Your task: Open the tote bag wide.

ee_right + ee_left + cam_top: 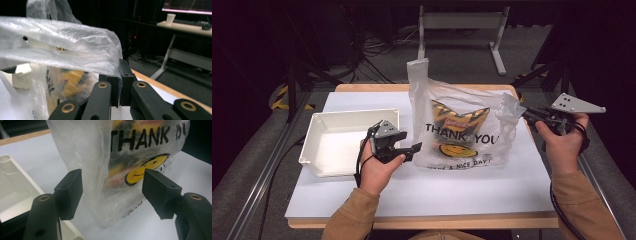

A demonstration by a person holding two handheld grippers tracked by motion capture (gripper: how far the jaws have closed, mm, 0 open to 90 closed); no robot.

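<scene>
The right gripper [119, 82] pinched the plastic bag [462, 125] by its handle to hold it up. Beside the bag, the left gripper [404, 150] waited, jaws apart.

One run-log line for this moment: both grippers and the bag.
right hand-held gripper: shut on plastic bag handle | left hand-held gripper: open, jaws either side of bag's lower corner | bag: upright on table, beside white bin
</scene>
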